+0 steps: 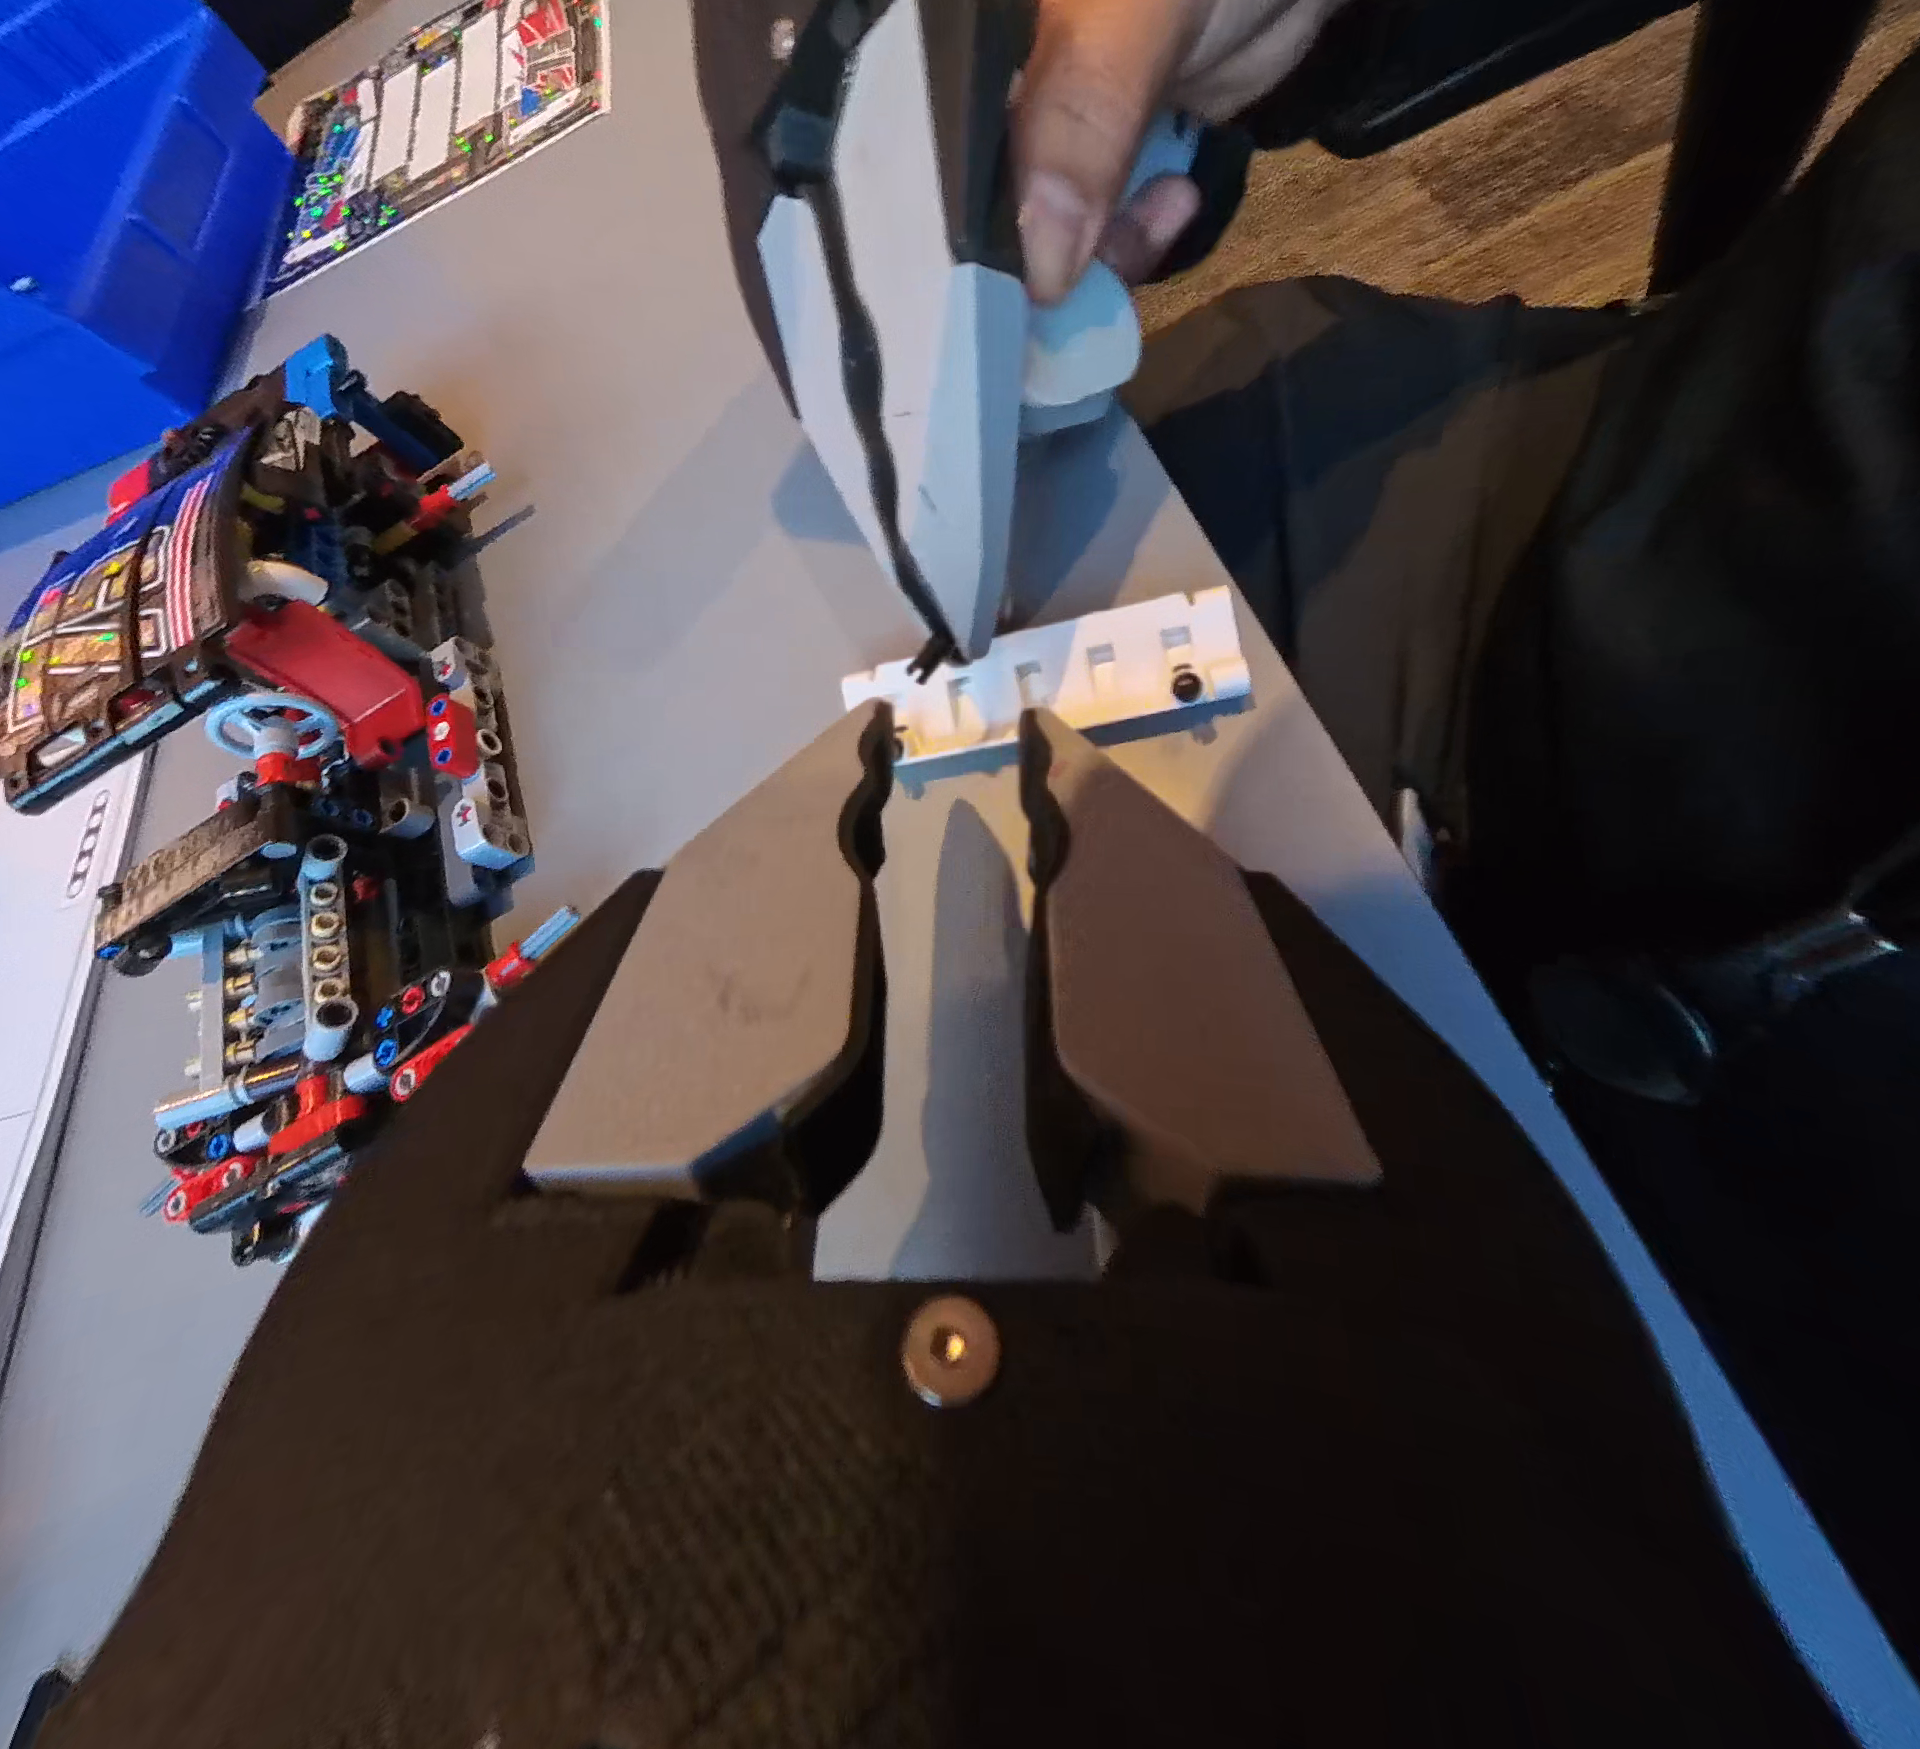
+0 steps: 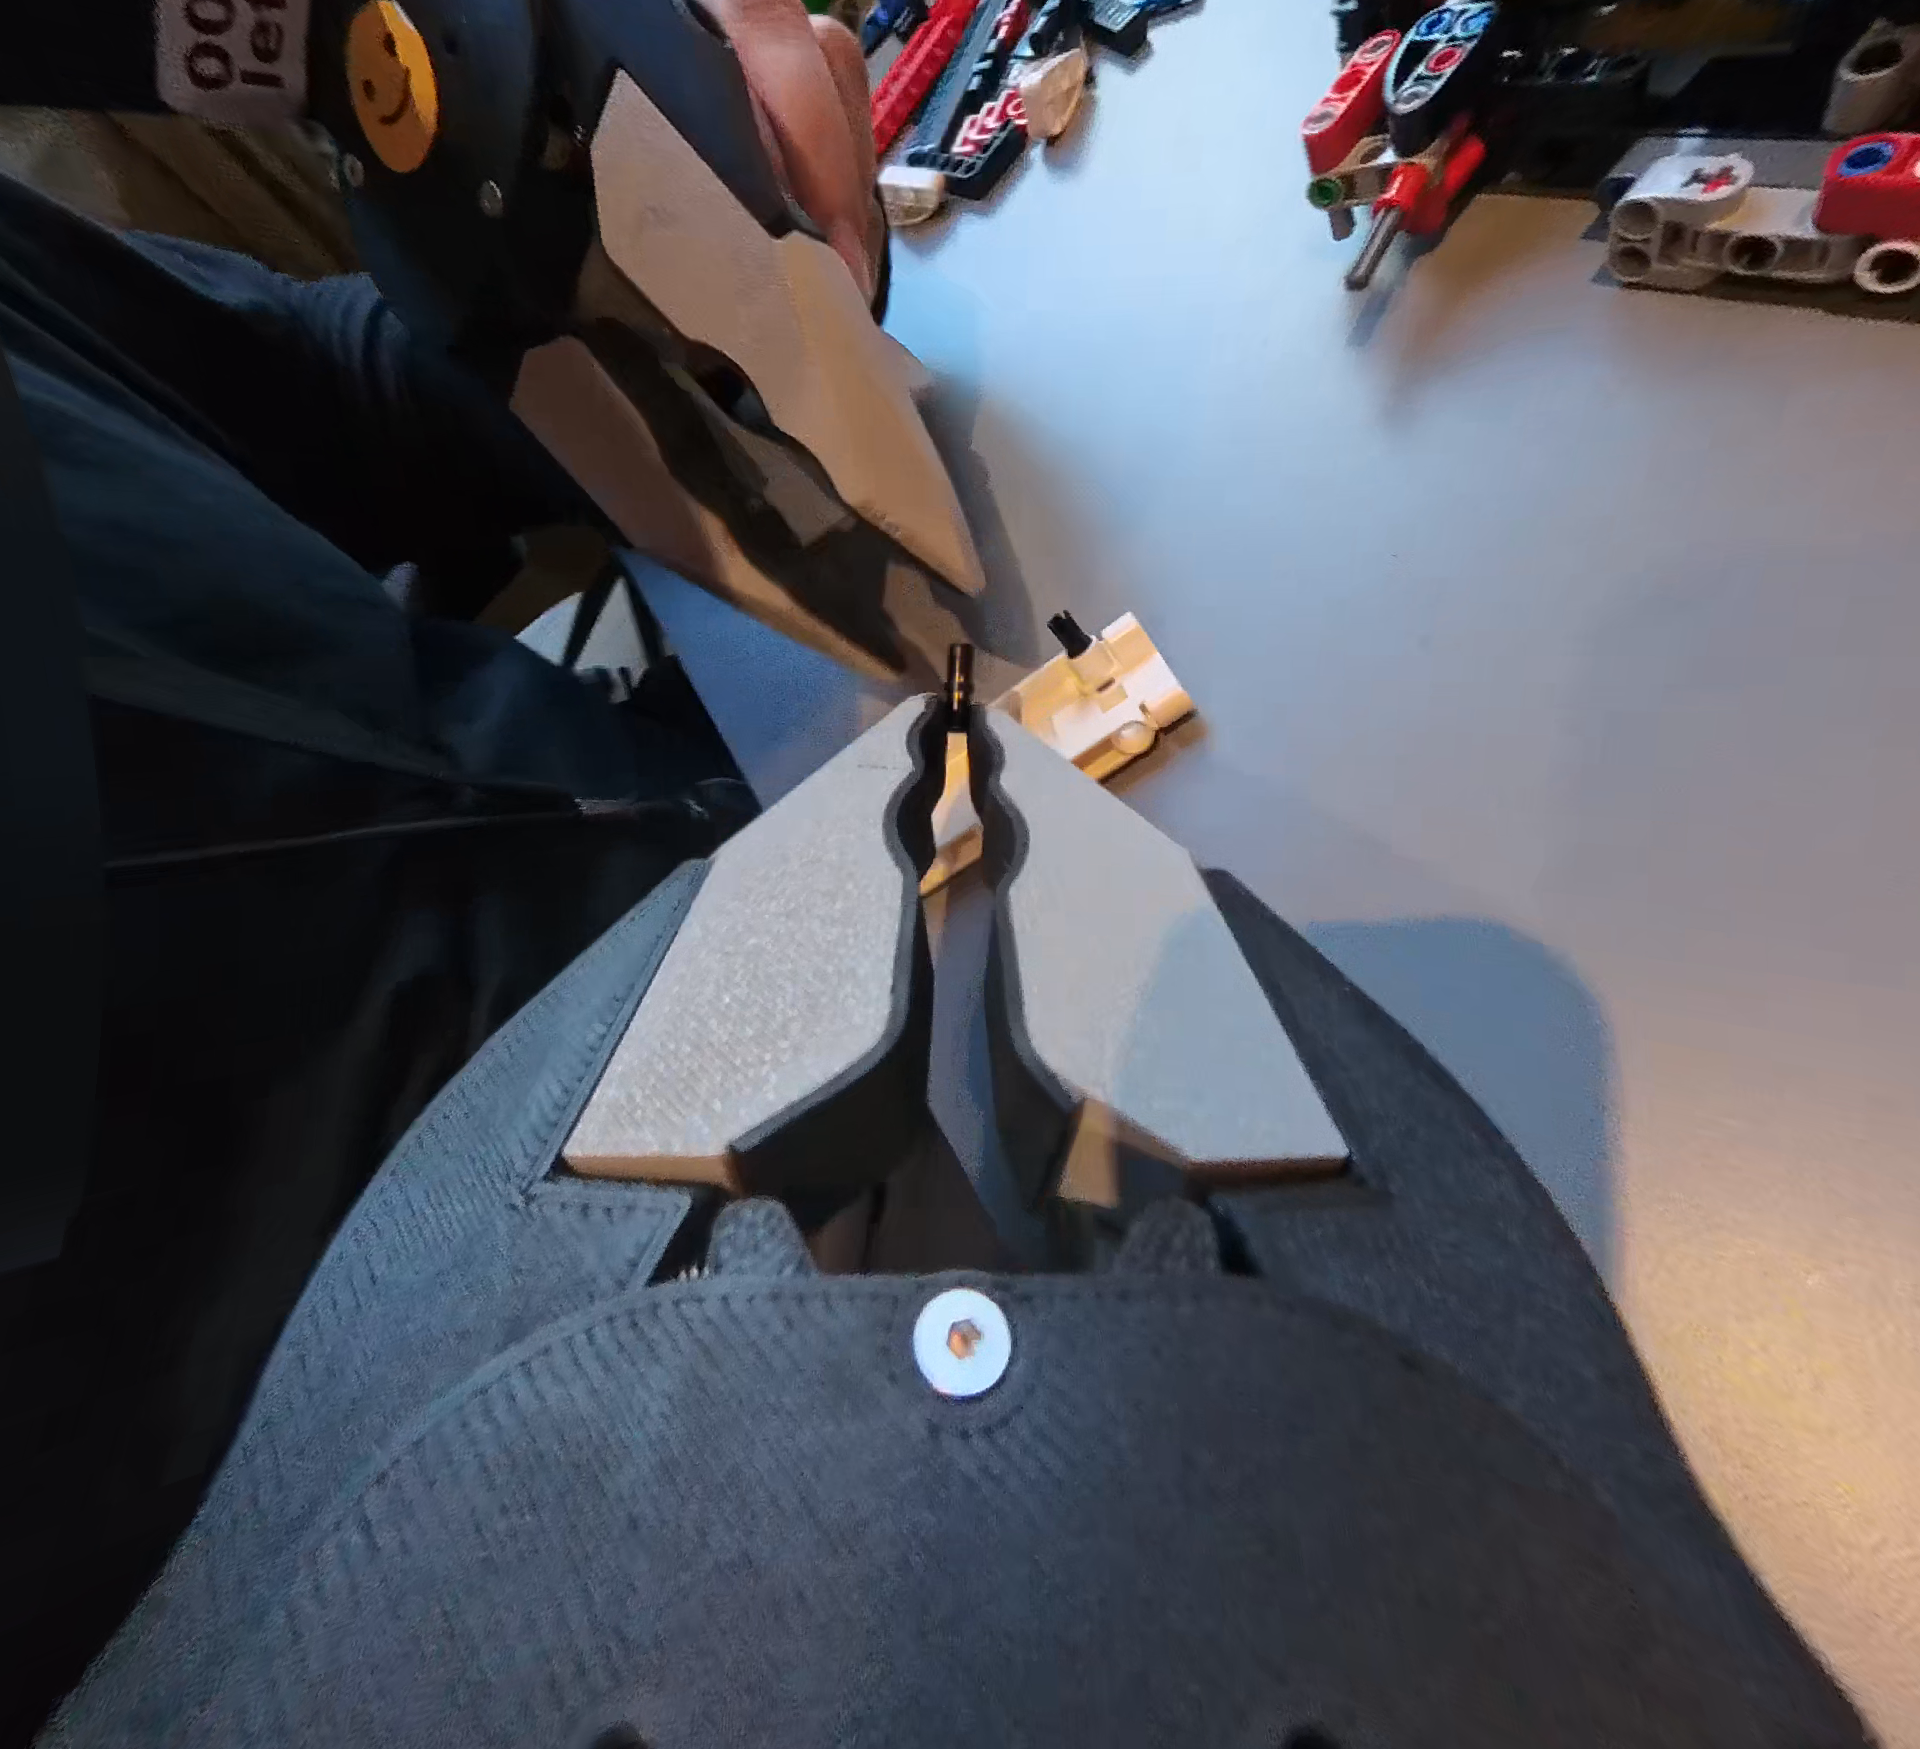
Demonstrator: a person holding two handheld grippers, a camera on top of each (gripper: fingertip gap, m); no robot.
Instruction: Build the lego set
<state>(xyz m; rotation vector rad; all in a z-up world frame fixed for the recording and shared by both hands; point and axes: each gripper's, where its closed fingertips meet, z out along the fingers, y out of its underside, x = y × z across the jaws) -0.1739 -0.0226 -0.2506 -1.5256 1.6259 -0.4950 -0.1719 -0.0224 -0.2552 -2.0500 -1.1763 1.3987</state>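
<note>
At the table's near edge (image 1: pixel 665 411) lies my white beam (image 1: pixel 1049 691). My right gripper (image 2: pixel 956 712) pinches a black pin (image 2: pixel 957 676); my left gripper (image 1: pixel 956 723) gapes, its fingertips covering part of the beam.

Bench (image 2: pixel 1455 660): smooth, matt grey. White beam (image 1: pixel 1091 681): glossy plastic. Right tool (image 2: pixel 954 723) body: ribbed matt black plastic, shiny metal screw (image 2: pixel 961 1341).

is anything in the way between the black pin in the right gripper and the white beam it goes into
Nothing visible blocks it. The right gripper holds the black pin just over the near end of the white beam. The open left gripper is at the beam's side, and a second black pin already stands farther along.
</note>
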